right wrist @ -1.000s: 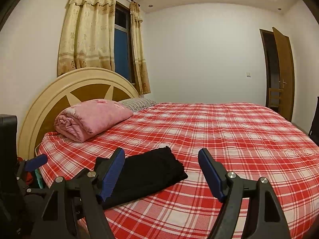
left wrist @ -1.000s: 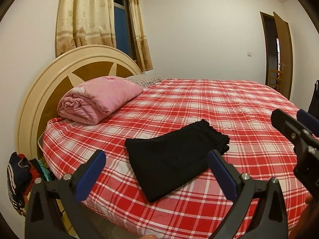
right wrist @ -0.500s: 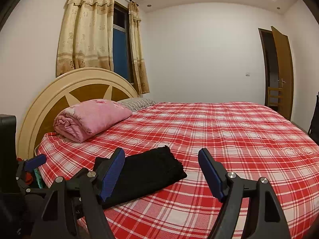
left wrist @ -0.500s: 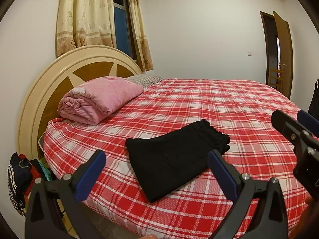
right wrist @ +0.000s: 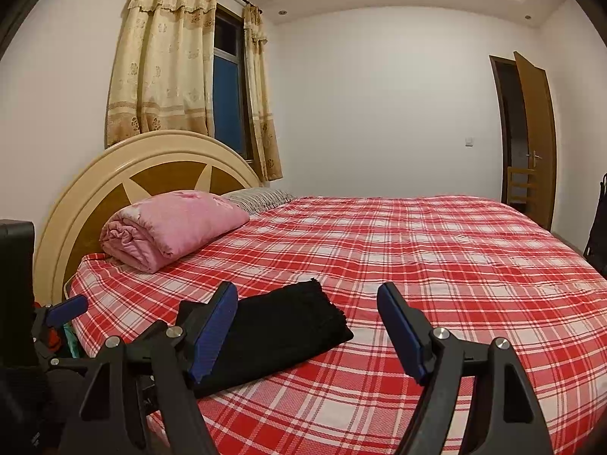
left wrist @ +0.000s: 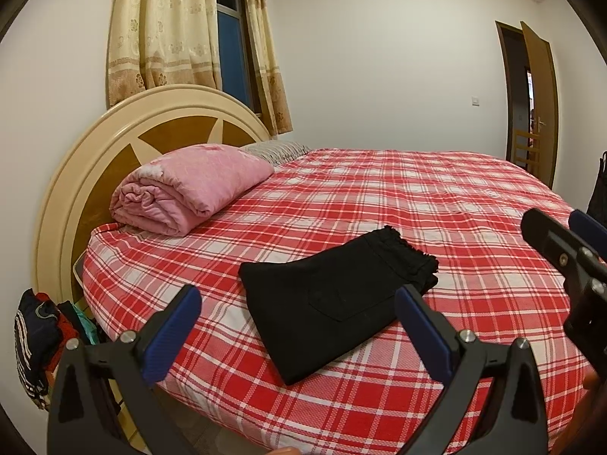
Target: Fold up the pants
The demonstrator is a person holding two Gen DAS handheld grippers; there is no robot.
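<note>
My left gripper (left wrist: pixel 296 318) and right gripper (right wrist: pixel 307 314) hover with fingers spread, pinching nothing; the folded black pants (left wrist: pixel 334 299) lie on the plaid bed (left wrist: pixel 436 204) near its edge.

A rolled pink quilt (left wrist: pixel 189 185) lies at the bed's (left wrist: pixel 436 197) head end, against the round headboard (left wrist: pixel 76 174), a striped pillow (left wrist: pixel 277 148) just beyond.

Nothing changes: the folded black pants (left wrist: pixel 334 303) and both wide-open grippers sit exactly as a second ago.
</note>
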